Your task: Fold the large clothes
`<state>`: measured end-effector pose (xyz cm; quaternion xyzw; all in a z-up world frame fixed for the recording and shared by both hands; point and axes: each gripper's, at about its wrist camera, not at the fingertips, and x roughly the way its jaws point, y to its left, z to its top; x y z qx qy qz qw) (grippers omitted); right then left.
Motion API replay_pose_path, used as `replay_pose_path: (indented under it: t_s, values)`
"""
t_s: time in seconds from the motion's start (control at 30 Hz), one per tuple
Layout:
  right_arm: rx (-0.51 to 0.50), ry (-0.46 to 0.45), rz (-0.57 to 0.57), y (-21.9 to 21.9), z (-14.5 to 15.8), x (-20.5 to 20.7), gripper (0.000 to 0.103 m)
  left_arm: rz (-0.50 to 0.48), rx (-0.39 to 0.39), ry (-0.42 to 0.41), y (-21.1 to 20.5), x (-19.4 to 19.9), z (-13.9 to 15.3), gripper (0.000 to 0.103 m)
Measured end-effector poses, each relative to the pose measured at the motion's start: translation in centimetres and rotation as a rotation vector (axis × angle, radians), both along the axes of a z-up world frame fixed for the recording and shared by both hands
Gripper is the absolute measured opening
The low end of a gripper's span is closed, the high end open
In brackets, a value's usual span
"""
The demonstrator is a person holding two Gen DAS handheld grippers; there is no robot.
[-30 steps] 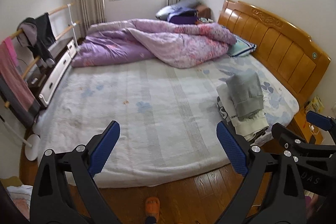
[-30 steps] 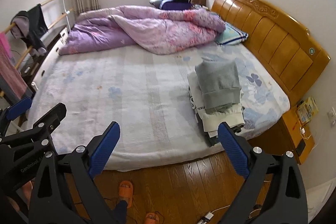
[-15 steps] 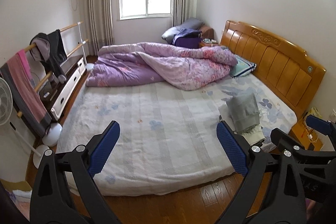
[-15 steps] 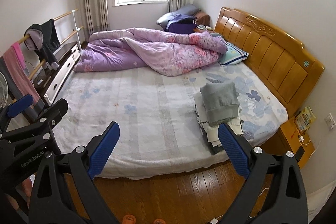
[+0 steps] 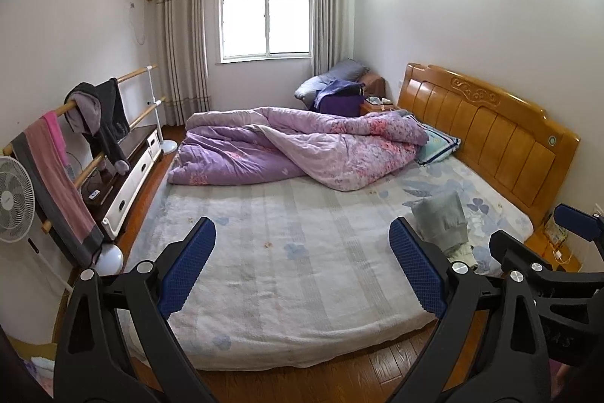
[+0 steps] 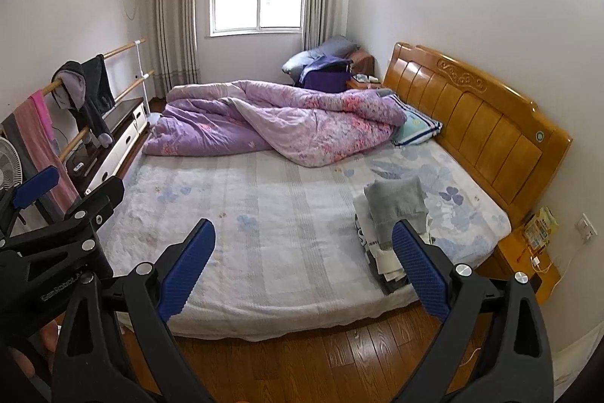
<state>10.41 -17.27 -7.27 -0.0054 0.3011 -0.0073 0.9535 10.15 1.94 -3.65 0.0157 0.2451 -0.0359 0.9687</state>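
Note:
A stack of folded clothes (image 6: 396,214) with a grey garment on top lies near the right edge of the bed (image 6: 264,214); it also shows in the left wrist view (image 5: 441,220). My left gripper (image 5: 302,267) is open and empty, held back from the foot of the bed. My right gripper (image 6: 302,267) is open and empty beside it. Each gripper shows at the edge of the other's view. Dark and pink clothes (image 5: 98,116) hang on a wooden rail at the left.
A crumpled purple quilt (image 5: 294,146) covers the far half of the bed. A wooden headboard (image 5: 490,131) stands at the right with a nightstand (image 6: 528,252) below. A fan (image 5: 15,199) and a low cabinet (image 5: 128,169) stand left. Wooden floor (image 6: 321,357) lies below me.
Both grippers have pulled back from the bed and tilted upward, so more of the room, the window and the ceiling show. Both stay open and empty.

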Motion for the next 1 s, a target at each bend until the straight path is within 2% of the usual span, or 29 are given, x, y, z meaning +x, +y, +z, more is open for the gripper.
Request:
replay_pose_path:
  t_s: [0.37,1.0]
  values:
    - [-0.013,-0.062,0.032,1.0,2.2,-0.6,0.091,0.032,-0.007,-0.048,1.7,-1.0,2.8,0.094]
    - [-0.018,-0.087,0.047,1.1,2.7,-0.5,0.091,0.047,-0.007,-0.059,2.1,-0.7,3.7,0.094]
